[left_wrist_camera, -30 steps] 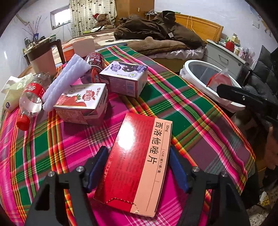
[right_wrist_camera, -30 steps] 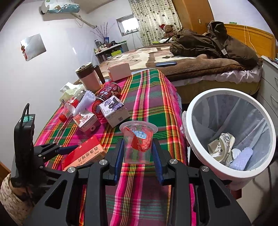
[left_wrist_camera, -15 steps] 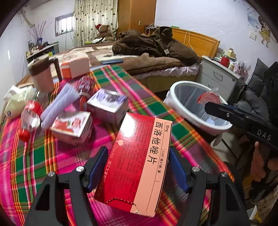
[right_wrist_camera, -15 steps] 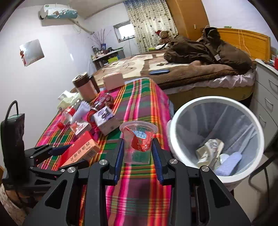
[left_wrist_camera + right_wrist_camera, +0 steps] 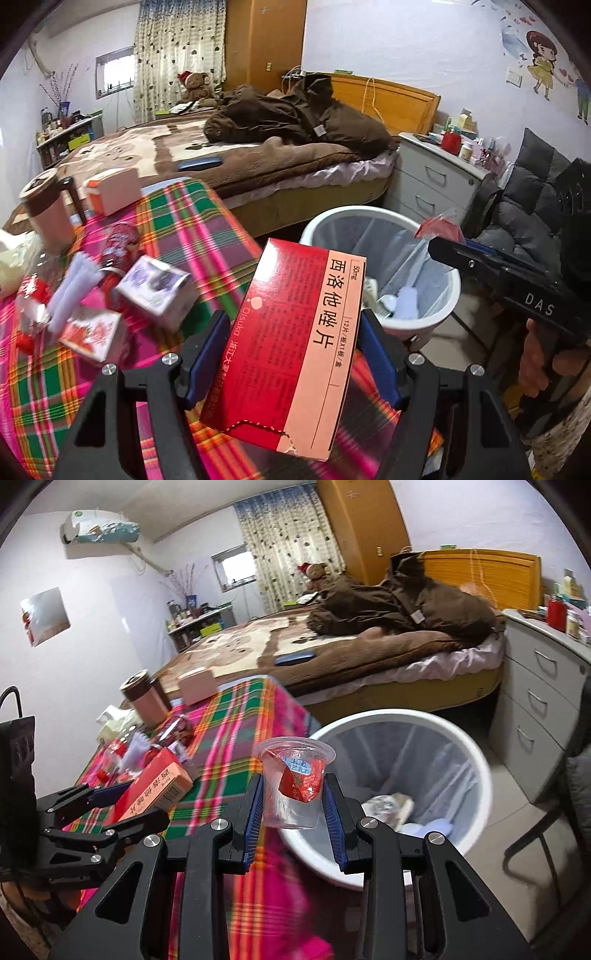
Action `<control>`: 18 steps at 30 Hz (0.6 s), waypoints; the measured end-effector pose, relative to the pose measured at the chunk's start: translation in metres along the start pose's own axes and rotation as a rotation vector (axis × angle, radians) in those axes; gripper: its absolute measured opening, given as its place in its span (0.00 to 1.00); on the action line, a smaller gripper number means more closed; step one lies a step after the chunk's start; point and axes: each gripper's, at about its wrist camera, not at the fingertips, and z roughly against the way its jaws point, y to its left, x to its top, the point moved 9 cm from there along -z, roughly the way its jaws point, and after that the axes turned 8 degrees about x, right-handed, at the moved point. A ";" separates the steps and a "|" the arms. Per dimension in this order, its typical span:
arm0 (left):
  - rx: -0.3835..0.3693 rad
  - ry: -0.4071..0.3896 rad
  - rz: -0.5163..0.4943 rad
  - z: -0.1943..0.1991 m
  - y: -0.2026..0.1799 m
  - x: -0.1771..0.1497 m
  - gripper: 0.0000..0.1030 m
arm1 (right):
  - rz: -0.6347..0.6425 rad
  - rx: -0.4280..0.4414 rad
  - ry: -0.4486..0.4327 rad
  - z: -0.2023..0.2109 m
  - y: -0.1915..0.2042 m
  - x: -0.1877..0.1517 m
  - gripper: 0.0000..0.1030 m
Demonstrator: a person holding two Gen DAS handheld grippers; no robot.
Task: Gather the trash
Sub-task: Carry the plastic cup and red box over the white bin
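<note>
Fingers of the left gripper point(image 5: 291, 363) pinched a red medicine box point(image 5: 291, 339) by its long sides, blue pads flat against it, the box lifted clear of the tabletop point(image 5: 192, 236) and tilted, its torn end nearest the camera. Fingers of the right gripper point(image 5: 293, 812) were closed on a clear plastic cup point(image 5: 291, 786), upright, with a crumpled red wrapper point(image 5: 301, 779) inside.

From the left wrist view we noted the white trash bin point(image 5: 436, 317) on the floor to the right of the tabletop, lined with a pale bag and already holding some crumpled scraps. The box hung near the bin's near-left rim. The right gripper showed at the right edge of that view, a hand point(image 5: 535, 354) around its grip.

From the right wrist view the cup sat over the bin's left rim point(image 5: 332, 731), between tabletop edge and bin mouth. The box in the left gripper appeared low on the left.

Left on the plaid cloth, far left: a purple carton point(image 5: 155, 291), a red-and-white carton point(image 5: 92, 332), a red can point(image 5: 118, 247), a white foam piece point(image 5: 70, 288), a brown mug point(image 5: 44, 210) and a pink box point(image 5: 110, 190). We could not read their labels; this part was blurred.

Beyond the tabletop stood a bed point(image 5: 184, 147) with a brown coat point(image 5: 295, 118).
</note>
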 end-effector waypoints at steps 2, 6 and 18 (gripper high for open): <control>-0.020 0.000 -0.001 -0.006 -0.011 0.006 0.70 | -0.006 -0.015 -0.001 0.001 -0.010 0.003 0.32; -0.061 0.002 -0.004 -0.017 -0.033 0.014 0.70 | -0.023 -0.051 0.000 0.003 -0.032 0.007 0.32; -0.111 0.051 -0.018 -0.063 -0.078 0.034 0.70 | -0.067 -0.132 0.089 -0.012 -0.087 -0.005 0.32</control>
